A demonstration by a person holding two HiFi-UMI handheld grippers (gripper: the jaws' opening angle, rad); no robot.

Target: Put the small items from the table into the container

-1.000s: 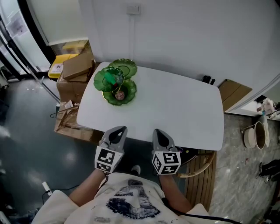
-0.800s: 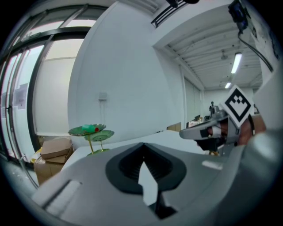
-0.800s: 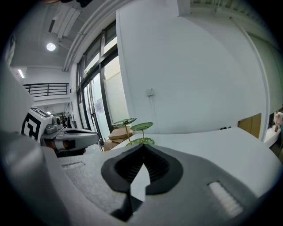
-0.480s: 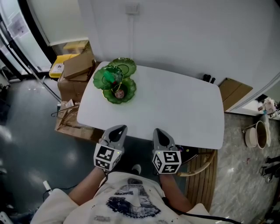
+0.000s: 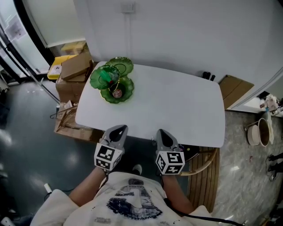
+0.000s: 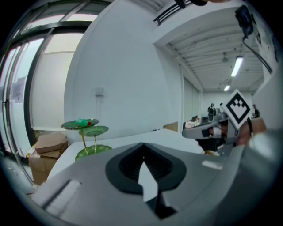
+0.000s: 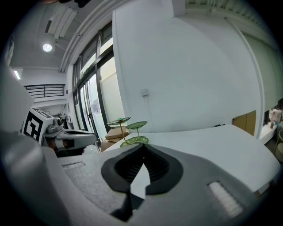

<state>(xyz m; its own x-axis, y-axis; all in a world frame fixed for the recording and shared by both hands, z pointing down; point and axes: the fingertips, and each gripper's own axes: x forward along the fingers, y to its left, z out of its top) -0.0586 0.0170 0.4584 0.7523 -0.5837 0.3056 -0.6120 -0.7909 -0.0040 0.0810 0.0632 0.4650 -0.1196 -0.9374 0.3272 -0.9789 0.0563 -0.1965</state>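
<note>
A green three-leaf tiered dish stand (image 5: 112, 79) stands on the far left corner of the white table (image 5: 177, 110). Its top leaf carries a small green and red item (image 6: 82, 122), and a small round item (image 5: 117, 93) lies in the low dish. My left gripper (image 5: 118, 131) and right gripper (image 5: 162, 134) hover side by side at the table's near edge, far from the stand. Both are shut with nothing between the jaws. The stand (image 6: 86, 132) also shows in the left gripper view, and the stand (image 7: 130, 130) in the right gripper view.
Cardboard boxes (image 5: 75, 66) are stacked on the floor left of the table. A wooden chair (image 5: 203, 167) sits under the near right corner. A bucket (image 5: 258, 132) and flat cardboard (image 5: 236, 90) lie to the right. A wall with a socket (image 5: 128, 7) backs the table.
The head view has shifted slightly, so the table and stand sit a bit further left. The right gripper has edged slightly to the right. Both grippers remain shut.
</note>
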